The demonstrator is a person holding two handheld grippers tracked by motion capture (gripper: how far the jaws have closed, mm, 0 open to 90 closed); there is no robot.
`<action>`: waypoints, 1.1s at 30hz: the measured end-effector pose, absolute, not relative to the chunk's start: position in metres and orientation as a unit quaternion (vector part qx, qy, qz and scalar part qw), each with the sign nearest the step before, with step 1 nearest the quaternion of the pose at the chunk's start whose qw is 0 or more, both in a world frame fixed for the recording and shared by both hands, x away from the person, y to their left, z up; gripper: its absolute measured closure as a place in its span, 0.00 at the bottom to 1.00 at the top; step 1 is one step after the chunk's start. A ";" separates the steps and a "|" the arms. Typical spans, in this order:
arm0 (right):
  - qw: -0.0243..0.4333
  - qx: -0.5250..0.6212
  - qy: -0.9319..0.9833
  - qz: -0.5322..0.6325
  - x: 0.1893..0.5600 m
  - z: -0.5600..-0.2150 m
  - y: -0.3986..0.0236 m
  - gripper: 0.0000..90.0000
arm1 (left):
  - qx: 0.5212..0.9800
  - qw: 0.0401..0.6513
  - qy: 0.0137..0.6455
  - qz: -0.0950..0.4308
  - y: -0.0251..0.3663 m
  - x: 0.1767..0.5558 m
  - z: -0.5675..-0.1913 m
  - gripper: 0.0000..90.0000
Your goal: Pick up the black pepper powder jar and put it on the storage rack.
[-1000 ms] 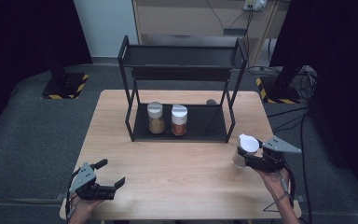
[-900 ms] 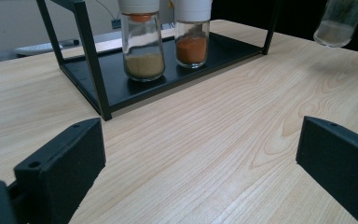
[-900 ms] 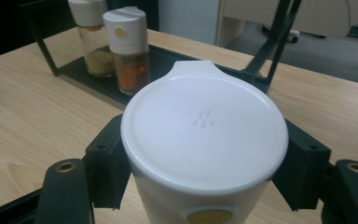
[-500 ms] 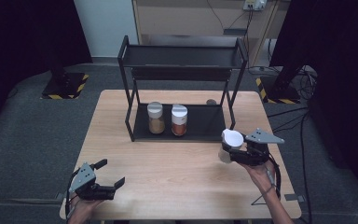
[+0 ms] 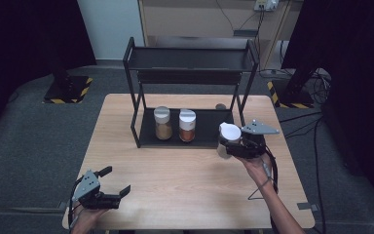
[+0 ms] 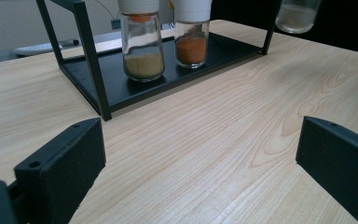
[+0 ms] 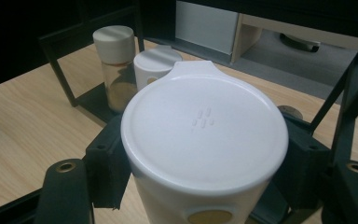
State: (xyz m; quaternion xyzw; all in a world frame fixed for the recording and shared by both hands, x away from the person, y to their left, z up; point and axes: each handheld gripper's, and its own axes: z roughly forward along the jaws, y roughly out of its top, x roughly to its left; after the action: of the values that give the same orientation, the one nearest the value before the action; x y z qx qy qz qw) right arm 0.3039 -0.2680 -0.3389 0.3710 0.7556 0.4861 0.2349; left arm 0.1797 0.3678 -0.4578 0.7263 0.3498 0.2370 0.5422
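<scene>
We see the white-lidded jar (image 5: pixel 229 134) clamped between the right gripper (image 5: pixel 237 145) fingers, held above the table (image 5: pixel 175 170) just right of the black rack (image 5: pixel 190 73) (two spice jars (image 5: pixel 175 124) stand on its lower shelf). The left gripper (image 5: pixel 108 187) fingers are spread, empty.

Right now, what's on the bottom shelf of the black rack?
Two white-capped spice jars stand side by side on the rack's bottom shelf: one with tan powder, one with orange powder. The shelf part behind the jars is hidden.
</scene>
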 end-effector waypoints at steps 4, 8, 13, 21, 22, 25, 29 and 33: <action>0.241 0.375 0.751 0.487 0.315 -0.337 -0.257 0.34 | 0.727 0.542 0.349 0.237 0.368 0.180 -0.458 0.01; 0.247 0.376 0.750 0.484 0.325 -0.336 -0.248 0.34 | 0.726 0.543 0.350 0.237 0.368 0.180 -0.458 0.01; 0.253 0.378 0.750 0.480 0.336 -0.335 -0.239 0.34 | 0.725 0.543 0.350 0.237 0.368 0.180 -0.458 0.01; 0.258 0.382 0.750 0.475 0.356 -0.338 -0.228 0.34 | 0.724 0.544 0.353 0.237 0.368 0.180 -0.459 0.01; 0.260 0.382 0.749 0.474 0.358 -0.339 -0.226 0.34 | 0.724 0.544 0.353 0.237 0.369 0.179 -0.458 0.01; 0.261 0.387 0.747 0.473 0.366 -0.341 -0.223 0.34 | 0.723 0.544 0.354 0.236 0.369 0.180 -0.459 0.01; 0.267 0.392 0.743 0.472 0.375 -0.345 -0.220 0.34 | 0.722 0.545 0.355 0.236 0.369 0.180 -0.459 0.01; 0.272 0.395 0.741 0.470 0.382 -0.349 -0.216 0.34 | 0.722 0.545 0.356 0.236 0.369 0.180 -0.459 0.01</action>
State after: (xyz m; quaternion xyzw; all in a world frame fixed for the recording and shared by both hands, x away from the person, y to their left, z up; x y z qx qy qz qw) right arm 0.3818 -0.2163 -0.3490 0.3947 0.7414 0.4698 0.2716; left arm 0.1798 0.3694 -0.4592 0.7217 0.3561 0.2360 0.5446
